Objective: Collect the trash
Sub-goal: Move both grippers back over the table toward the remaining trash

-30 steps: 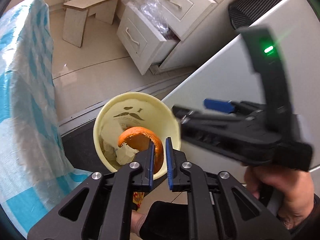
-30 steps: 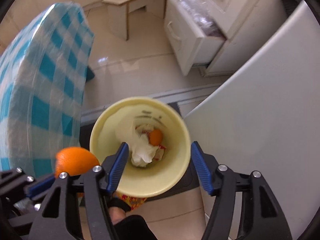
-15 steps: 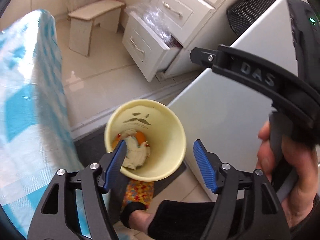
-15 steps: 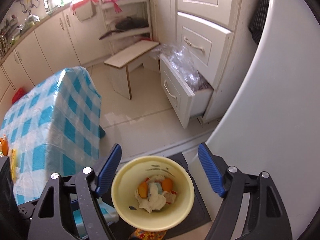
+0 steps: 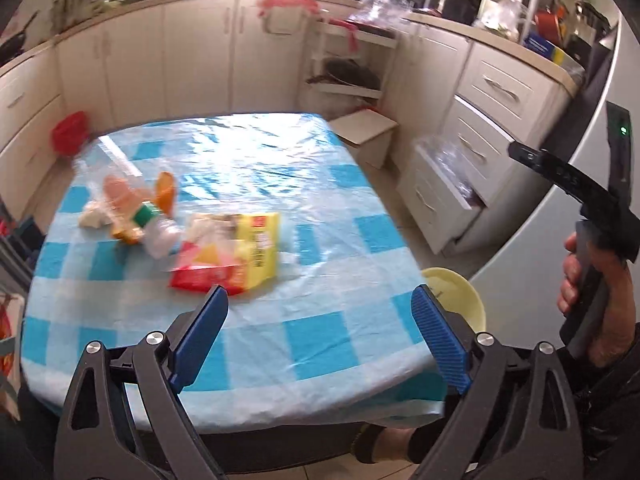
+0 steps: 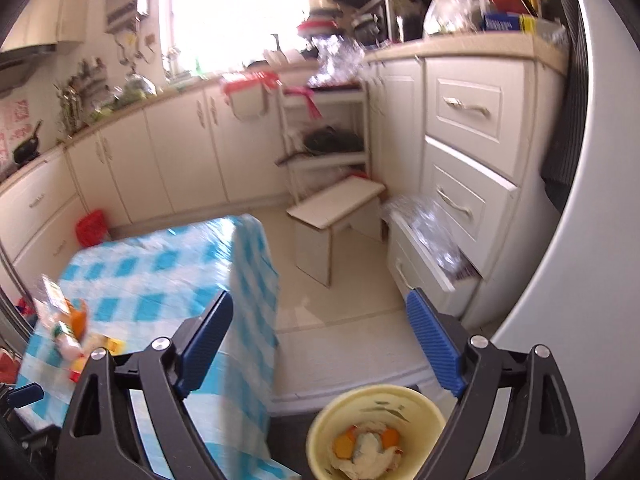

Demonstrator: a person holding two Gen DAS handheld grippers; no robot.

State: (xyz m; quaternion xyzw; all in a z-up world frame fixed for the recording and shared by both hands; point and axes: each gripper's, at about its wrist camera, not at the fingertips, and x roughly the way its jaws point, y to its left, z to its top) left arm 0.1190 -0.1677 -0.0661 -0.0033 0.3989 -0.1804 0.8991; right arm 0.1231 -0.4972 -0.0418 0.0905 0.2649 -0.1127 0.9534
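Both of my hand-held grippers, left (image 5: 320, 336) and right (image 6: 320, 342), have just spread their jaws wide with nothing between them. Ahead of the left one, wrappers (image 5: 228, 256) litter the surface (image 5: 320, 208); below the right one stands the yellow bin (image 6: 376, 432).

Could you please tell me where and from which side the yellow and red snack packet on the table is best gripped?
Probably by the yellow and red snack packet's near edge, coming from above and the front. It lies flat on the table, so only a pinched edge offers purchase.
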